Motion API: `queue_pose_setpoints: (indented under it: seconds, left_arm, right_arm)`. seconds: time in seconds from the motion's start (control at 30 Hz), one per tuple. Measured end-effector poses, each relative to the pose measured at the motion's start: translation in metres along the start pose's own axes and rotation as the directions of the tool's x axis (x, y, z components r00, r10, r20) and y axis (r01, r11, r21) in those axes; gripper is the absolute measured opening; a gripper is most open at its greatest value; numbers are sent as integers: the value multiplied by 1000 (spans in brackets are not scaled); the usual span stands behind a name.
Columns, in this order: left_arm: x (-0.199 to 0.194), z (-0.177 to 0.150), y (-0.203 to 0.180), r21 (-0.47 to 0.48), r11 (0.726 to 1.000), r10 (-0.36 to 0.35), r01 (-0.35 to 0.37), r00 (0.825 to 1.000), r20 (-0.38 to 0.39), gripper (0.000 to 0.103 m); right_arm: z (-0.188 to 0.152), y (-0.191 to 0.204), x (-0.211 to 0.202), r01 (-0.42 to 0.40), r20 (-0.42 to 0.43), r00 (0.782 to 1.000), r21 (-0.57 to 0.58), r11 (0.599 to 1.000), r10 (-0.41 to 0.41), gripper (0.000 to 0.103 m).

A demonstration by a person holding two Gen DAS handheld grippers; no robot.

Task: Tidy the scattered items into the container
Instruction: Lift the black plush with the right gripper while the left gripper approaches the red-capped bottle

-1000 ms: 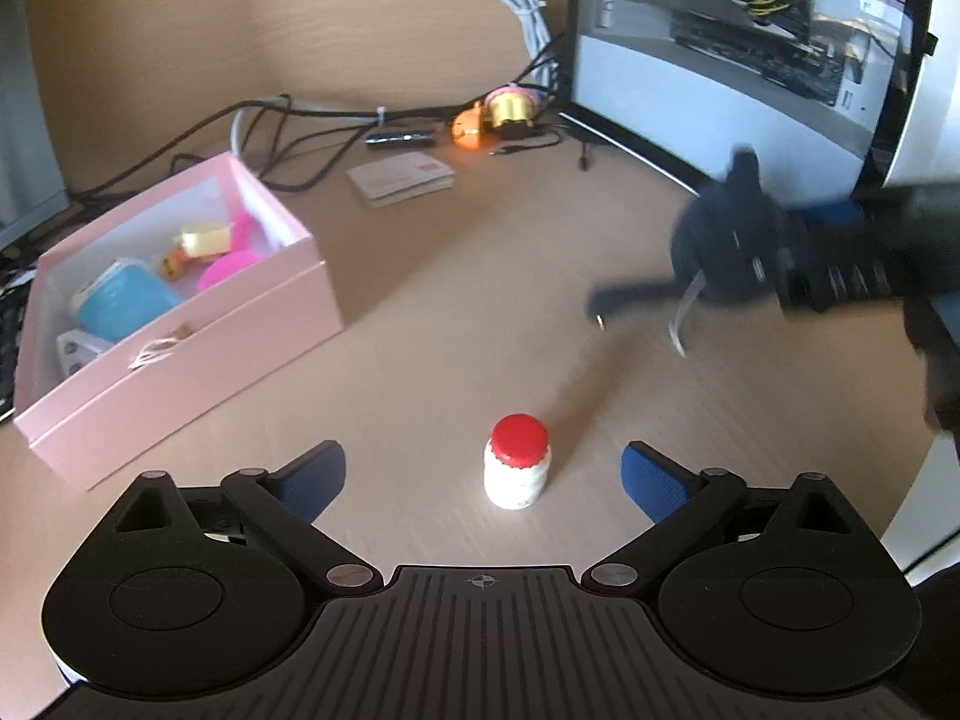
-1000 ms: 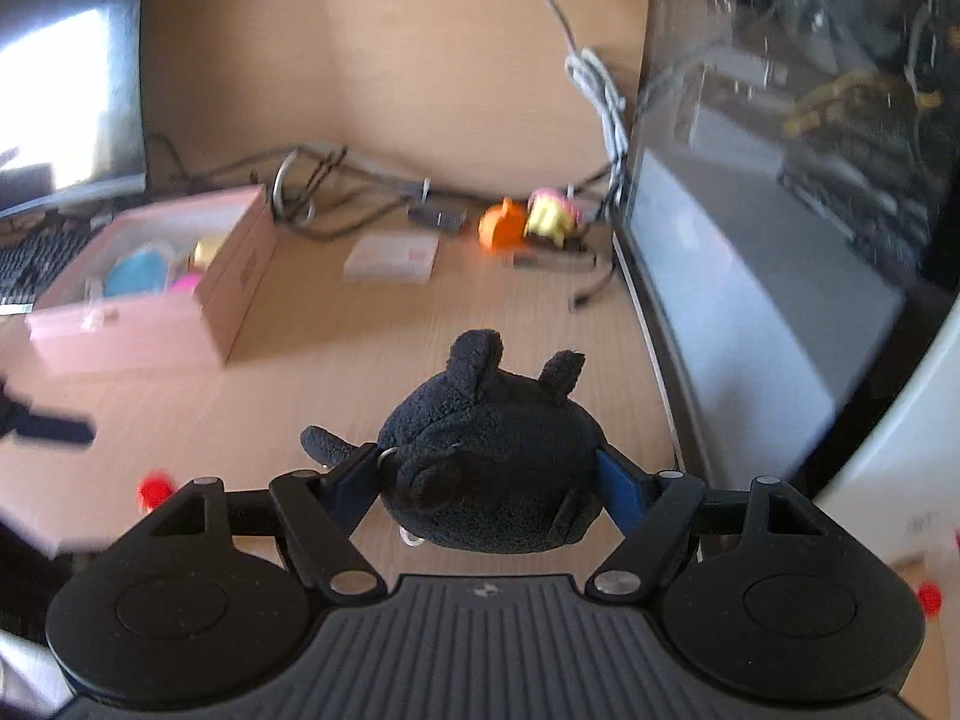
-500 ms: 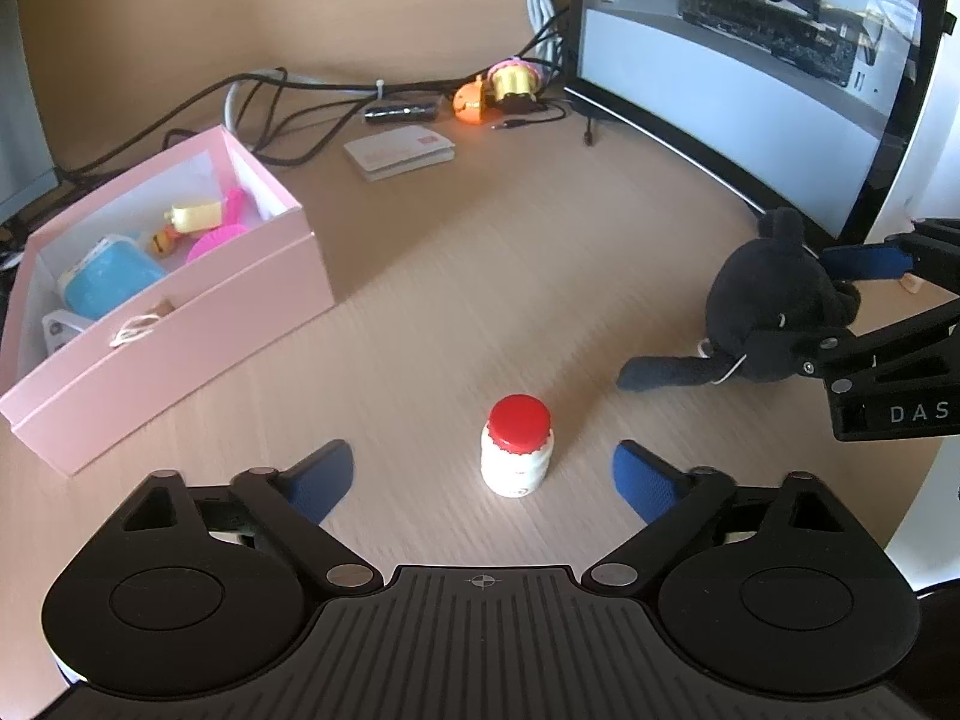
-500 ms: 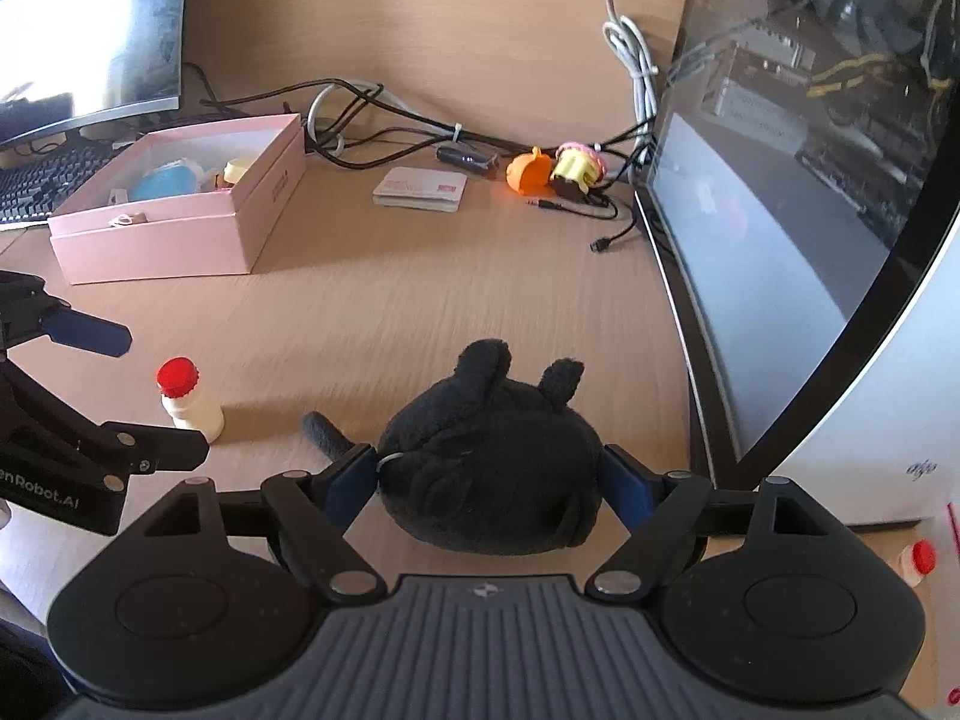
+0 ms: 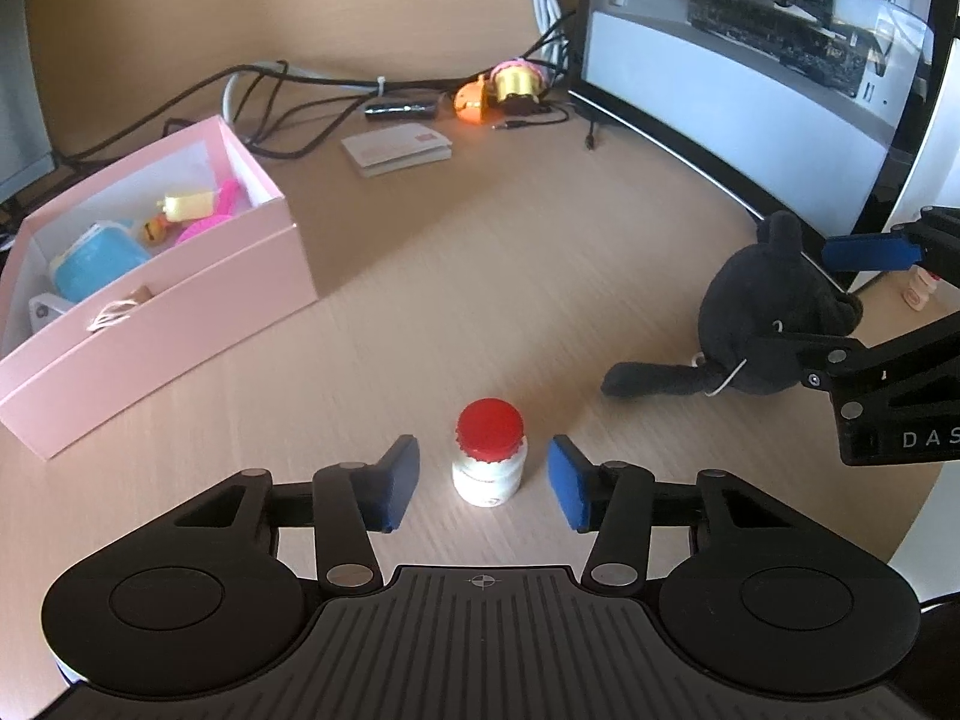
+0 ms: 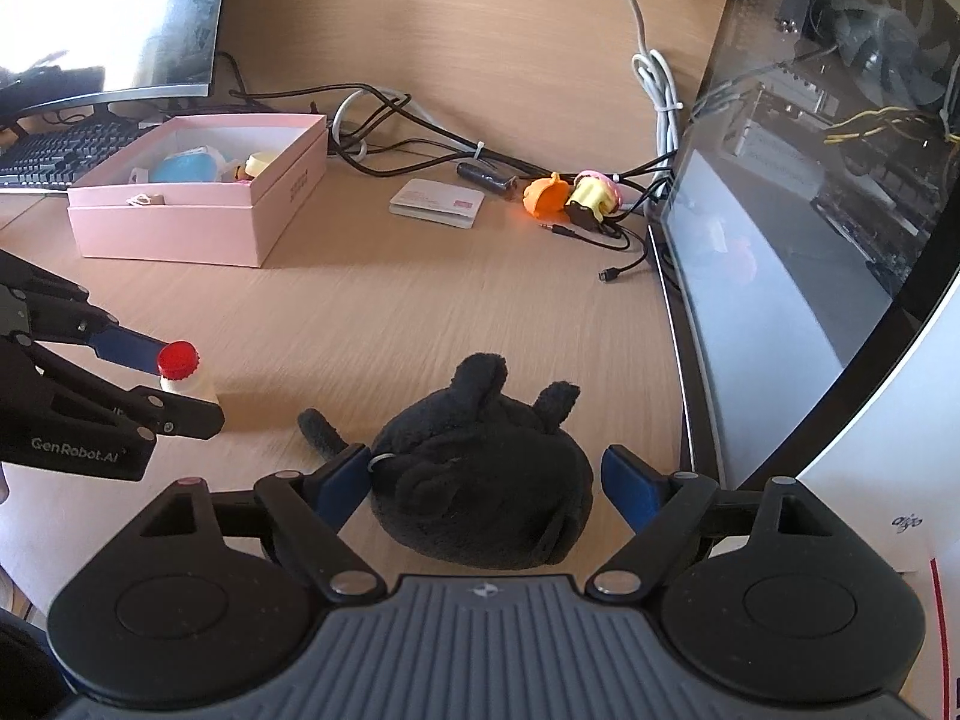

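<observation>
A: Red-capped small white bottle (image 5: 489, 461) first, nearest thing in the left wrist view. Upright on the wooden desk (image 5: 456, 276), sitting between the blue pads of the left gripper (image 5: 485, 483). Jaws are closing, gap visible on both sides of the bottle, so nothing clamped yet.

B: Agreed, pads apart from it. Right side?

A: Right gripper (image 6: 485, 483) has the black plush toy (image 6: 480, 468) between its fingers. Jaws are opening. Left pad looks to be at the plush's edge, right pad stands clear with a visible gap (can't call the left one pressing). Plush lies on the desk, ears pointing away from the camera, tail out to the left.

B: So released, or nearly. Bottle visible from there too?

A: Yes, left of the plush, with the other gripper's fingers around it.

B: Further back?

A: Pink box (image 5: 162, 300), open top, well apart from the bottle, up and to the left. Inside: a blue round item (image 5: 99, 261), a yellow piece (image 5: 187, 205), something pink (image 5: 216, 219), small bits I can't identify.

B: Behind that?

A: White card packet (image 5: 397, 149) flat on the desk, then an orange toy (image 5: 471, 101) just beside a yellow-and-pink toy (image 5: 517, 81), among black cables (image 5: 288, 78). Glass-sided computer case (image 5: 756, 60) along the right. Right wrist view also shows a keyboard (image 6: 66, 150) and monitor (image 6: 114, 18) at far left.
</observation>
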State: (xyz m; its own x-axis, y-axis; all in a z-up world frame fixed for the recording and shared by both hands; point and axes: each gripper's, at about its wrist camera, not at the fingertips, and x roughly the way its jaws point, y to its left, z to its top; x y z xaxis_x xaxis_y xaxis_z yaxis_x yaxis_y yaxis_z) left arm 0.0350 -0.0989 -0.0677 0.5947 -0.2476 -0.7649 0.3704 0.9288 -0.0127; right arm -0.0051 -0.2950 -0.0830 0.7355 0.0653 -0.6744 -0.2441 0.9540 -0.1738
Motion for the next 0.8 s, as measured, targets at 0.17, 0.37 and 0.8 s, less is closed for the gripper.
queue_pose_setpoints:
  seconds: [0.17, 0.37, 0.8]
  left_arm:
    - [-2, -3, 1, -31, 999, 30, -29, 999, 15, 72]
    - [-13, -10, -2, -58, 992, 119, -113, 986, 114, 98]
    - [-24, -16, 0, -103, 994, 38, -25, 990, 132, 103]
  right_arm:
    - [-1, -2, 3, -7, 6, 1000, -3, 1000, 7, 86]
    - [-2, -3, 4, -7, 16, 1000, -8, 1000, 7, 86]
    - [-6, -2, 1, -10, 28, 1000, -16, 1000, 11, 86]
